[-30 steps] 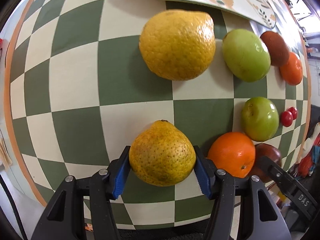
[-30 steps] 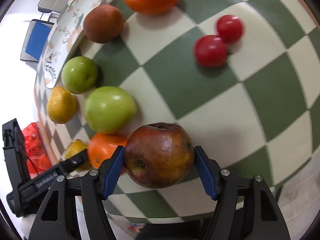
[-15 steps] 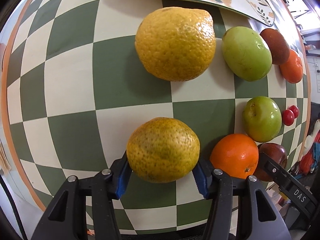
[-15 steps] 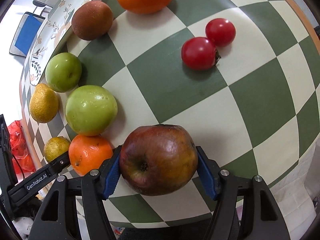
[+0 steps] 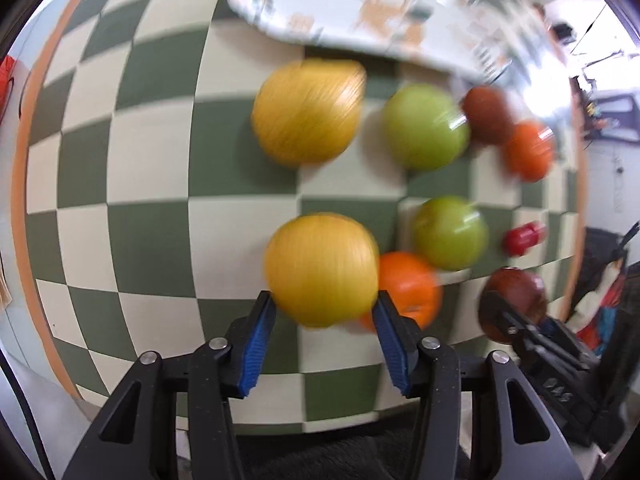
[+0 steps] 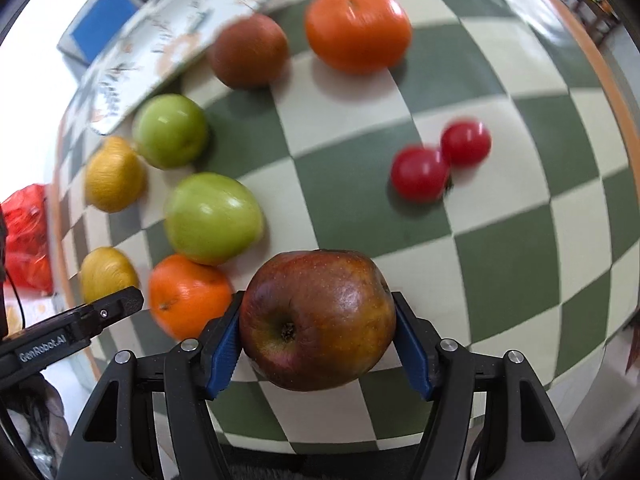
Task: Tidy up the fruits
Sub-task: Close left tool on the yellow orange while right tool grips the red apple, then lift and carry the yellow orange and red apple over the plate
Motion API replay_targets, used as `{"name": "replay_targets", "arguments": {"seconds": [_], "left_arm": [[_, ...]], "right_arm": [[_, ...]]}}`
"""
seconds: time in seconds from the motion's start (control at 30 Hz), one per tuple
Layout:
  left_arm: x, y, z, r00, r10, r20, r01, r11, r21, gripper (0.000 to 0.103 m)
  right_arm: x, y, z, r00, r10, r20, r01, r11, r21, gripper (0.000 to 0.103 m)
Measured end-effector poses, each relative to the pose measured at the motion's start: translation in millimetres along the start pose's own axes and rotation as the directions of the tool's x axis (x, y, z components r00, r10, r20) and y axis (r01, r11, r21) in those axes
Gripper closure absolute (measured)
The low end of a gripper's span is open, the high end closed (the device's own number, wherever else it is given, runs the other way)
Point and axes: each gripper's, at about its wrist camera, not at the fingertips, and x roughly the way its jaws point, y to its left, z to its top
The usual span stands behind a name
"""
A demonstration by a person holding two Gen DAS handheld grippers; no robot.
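My left gripper is shut on a yellow citrus fruit and holds it above the checkered table; the view is blurred by motion. My right gripper is shut on a dark red apple, also seen at the right in the left wrist view. On the table lie a second yellow citrus, two green apples, two oranges, a brown fruit and two small red tomatoes.
A patterned plate lies at the table's far edge beyond the fruit. A red bag sits off the table's left side. The table has an orange rim.
Both grippers have lifted and pulled back with their fruit. In the left wrist view the held citrus now overlaps the near orange, and the scene has shifted left.
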Motion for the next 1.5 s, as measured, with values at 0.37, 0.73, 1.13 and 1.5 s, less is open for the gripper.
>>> {"name": "replay_targets", "arguments": {"seconds": [0.37,0.73,1.13,1.5], "left_arm": [[-11.0,-20.2,47.2,1.0,0.016,0.012,-0.015,1.0,-0.005,0.067],[25.5,1.0,64.8,0.997,0.071,-0.035,-0.072,0.996,-0.049,0.047],[-17.2,9.9,47.2,0.995,0.003,0.098,-0.001,1.0,-0.029,0.047],[-70.4,14.5,163.3,0.978,-0.063,0.199,0.081,0.993,-0.085,0.047]], "right_arm": [[-59.5,23.4,77.3,0.996,0.042,0.084,-0.023,0.977,-0.211,0.033],[-25.1,20.5,95.2,0.997,0.08,0.012,-0.075,0.968,-0.241,0.033],[-35.6,29.4,95.9,0.996,0.083,0.027,-0.073,0.962,-0.265,0.033],[-59.8,78.3,182.8,0.983,0.143,0.115,-0.109,0.959,-0.262,0.033]]}}
